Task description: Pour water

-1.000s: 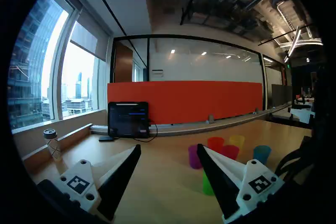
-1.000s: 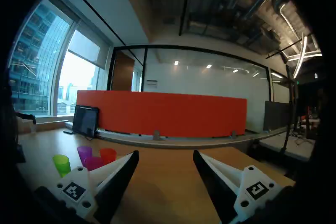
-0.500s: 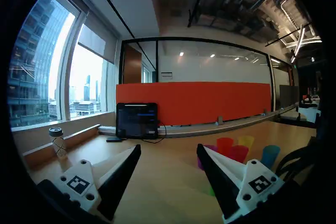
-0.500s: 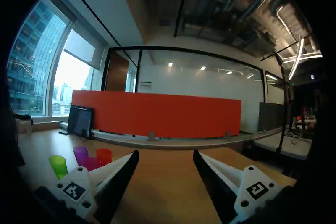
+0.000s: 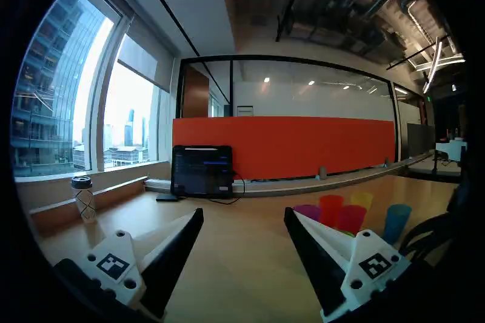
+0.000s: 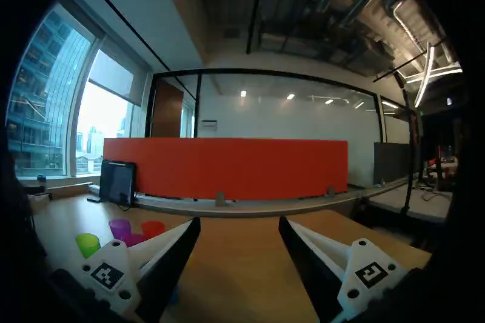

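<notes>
In the left gripper view my left gripper is open over the wooden table, nothing between its fingers. A clear water bottle with a dark cap stands far left by the window sill. A cluster of coloured cups lies behind the right finger: purple, red, yellow, magenta, blue. In the right gripper view my right gripper is open and empty. Green, purple and red cups stand at lower left beside its left finger.
A dark tablet with a cable leans at the back of the table before an orange partition; the tablet is also at left in the right gripper view. Windows run along the left. Black cables hang at the right edge.
Both views have dropped lower toward the table. In the left gripper view the cups and bottle slid right; the green cup went behind the right finger.
</notes>
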The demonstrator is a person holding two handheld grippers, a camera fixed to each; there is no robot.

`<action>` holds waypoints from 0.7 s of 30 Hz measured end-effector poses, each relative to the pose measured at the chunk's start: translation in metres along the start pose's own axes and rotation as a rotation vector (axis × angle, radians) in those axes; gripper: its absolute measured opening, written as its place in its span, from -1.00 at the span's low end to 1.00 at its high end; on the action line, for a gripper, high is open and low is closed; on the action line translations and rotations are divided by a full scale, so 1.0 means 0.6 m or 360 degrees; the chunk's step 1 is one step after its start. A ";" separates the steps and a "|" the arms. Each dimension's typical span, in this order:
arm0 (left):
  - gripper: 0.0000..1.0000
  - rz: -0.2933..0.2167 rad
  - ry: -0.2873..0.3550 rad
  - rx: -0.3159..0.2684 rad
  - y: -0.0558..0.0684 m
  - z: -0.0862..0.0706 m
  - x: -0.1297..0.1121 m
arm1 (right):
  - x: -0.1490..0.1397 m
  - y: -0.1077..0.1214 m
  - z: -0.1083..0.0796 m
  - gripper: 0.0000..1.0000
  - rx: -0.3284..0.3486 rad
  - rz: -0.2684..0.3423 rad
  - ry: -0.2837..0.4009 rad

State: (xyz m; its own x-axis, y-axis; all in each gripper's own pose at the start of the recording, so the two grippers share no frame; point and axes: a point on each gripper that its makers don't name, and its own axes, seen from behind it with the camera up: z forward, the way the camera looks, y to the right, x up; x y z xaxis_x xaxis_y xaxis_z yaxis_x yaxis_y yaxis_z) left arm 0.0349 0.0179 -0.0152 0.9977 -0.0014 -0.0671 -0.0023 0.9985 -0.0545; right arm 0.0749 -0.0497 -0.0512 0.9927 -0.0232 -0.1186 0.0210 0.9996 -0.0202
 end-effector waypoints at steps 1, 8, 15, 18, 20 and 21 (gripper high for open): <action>0.98 0.0004 -0.0003 0.0003 -0.002 0.000 -0.003 | 0.000 -0.002 0.000 1.00 0.0002 -0.0005 -0.0001; 0.98 -0.0006 -0.0034 0.0015 -0.012 0.003 -0.032 | 0.003 -0.010 -0.001 1.00 0.0008 -0.0022 -0.0010; 0.98 -0.0048 -0.0040 0.0010 -0.020 0.006 -0.039 | 0.005 -0.016 0.000 1.00 0.0013 -0.0028 -0.0010; 0.98 -0.0048 -0.0037 0.0010 -0.021 0.007 -0.040 | 0.003 -0.018 0.001 1.00 0.0014 -0.0035 -0.0011; 0.98 -0.0045 -0.0041 0.0013 -0.022 0.007 -0.042 | 0.003 -0.020 0.001 1.00 0.0015 -0.0039 -0.0012; 0.98 -0.0044 -0.0043 0.0015 -0.022 0.008 -0.043 | 0.003 -0.020 0.001 1.00 0.0016 -0.0041 -0.0013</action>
State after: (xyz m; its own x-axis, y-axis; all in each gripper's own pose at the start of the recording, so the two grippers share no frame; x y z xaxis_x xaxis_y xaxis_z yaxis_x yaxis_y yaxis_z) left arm 0.0097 0.0049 -0.0082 0.9989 -0.0278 -0.0387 0.0259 0.9986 -0.0464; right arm 0.0765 -0.0620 -0.0504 0.9927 -0.0486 -0.1101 0.0474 0.9988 -0.0129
